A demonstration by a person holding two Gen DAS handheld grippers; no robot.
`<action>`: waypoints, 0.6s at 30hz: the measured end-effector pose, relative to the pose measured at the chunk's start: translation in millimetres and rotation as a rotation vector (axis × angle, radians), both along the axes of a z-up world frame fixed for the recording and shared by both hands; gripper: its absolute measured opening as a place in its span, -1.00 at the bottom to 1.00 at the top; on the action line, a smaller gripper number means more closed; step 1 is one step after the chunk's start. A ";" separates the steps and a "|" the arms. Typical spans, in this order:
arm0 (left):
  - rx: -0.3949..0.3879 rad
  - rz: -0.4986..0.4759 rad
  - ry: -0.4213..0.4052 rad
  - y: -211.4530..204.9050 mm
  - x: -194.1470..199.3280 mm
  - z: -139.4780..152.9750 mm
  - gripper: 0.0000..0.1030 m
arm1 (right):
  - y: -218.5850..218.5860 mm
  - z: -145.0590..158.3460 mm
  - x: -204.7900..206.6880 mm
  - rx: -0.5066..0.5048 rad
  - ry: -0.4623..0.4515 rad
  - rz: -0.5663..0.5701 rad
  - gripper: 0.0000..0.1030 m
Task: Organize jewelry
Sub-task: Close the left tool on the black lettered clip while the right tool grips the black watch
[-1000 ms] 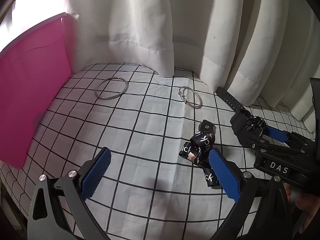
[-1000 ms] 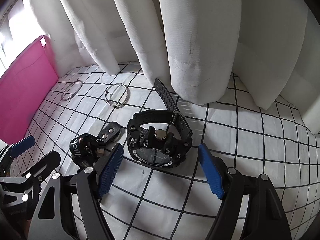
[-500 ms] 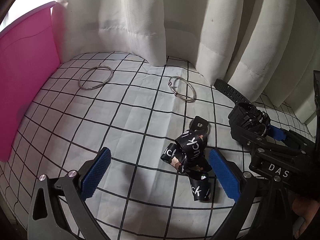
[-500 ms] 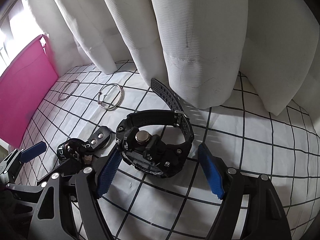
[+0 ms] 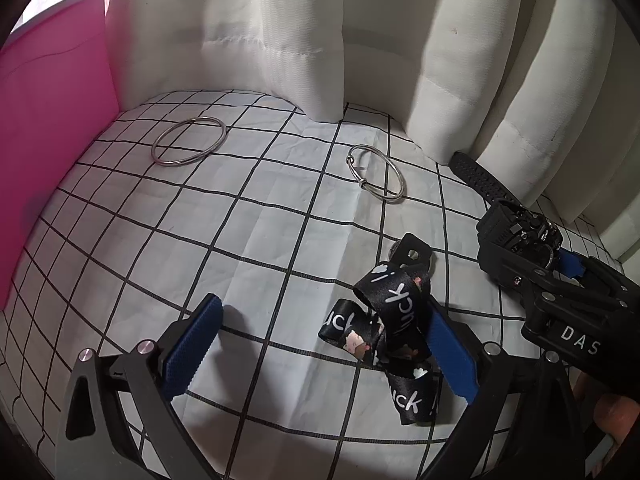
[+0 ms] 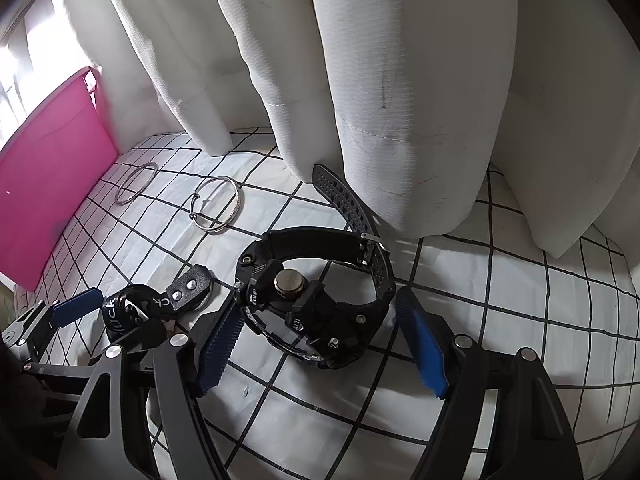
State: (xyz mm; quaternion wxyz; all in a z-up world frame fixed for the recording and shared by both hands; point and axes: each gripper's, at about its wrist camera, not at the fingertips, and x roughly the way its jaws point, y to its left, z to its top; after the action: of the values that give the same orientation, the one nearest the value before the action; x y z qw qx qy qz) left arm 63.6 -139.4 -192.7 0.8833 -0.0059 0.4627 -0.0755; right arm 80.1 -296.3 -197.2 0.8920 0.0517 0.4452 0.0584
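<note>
Right gripper (image 6: 316,344): our jaws stand apart around the black watch (image 6: 316,300), pads not pressing.
Left gripper (image 5: 320,356): ours gapes; the printed strap (image 5: 388,328) lies against its right pad.
Beyond: two metal rings (image 5: 188,147) (image 5: 378,178) on the checked cloth (image 5: 240,240).
Obstacles: white curtain (image 6: 400,100) overhanging the watchband; pink box (image 5: 48,128) leftward.

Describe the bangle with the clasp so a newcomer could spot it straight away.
Start at the white curtain hanging behind the checked cloth. Two silver rings lie just before its hem; the clasp bangle is the one nearer the black watch. Unlike the plain bangle by the pink panel, it has a small catch breaking its loop.
</note>
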 end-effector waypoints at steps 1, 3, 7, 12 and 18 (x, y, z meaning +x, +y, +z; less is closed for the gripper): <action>0.012 0.002 -0.006 -2.3 -2.0 0.7 0.72 | 0.0 0.3 -0.4 0.000 0.000 0.002 0.41; 0.034 -0.008 -0.022 -5.7 -4.3 1.6 0.47 | 1.3 0.4 0.1 -0.001 0.001 0.006 0.40; 0.028 -0.044 -0.035 -10.4 -8.1 5.4 -0.09 | 3.0 1.2 0.1 -0.001 0.001 0.014 0.29; 0.008 -0.073 -0.035 -12.9 -9.2 9.4 -0.46 | 1.6 1.2 -1.4 0.019 -0.003 0.001 0.28; 0.009 -0.100 -0.074 -11.7 -16.0 20.7 -0.52 | 3.5 1.6 -9.0 0.025 -0.016 -0.008 0.27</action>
State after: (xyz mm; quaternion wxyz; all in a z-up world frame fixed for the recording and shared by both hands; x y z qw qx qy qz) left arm 47.6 -151.1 -172.0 0.8950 0.0240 0.4297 -0.1176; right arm 71.1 -292.7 -195.7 0.8952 0.0640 0.4369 0.0608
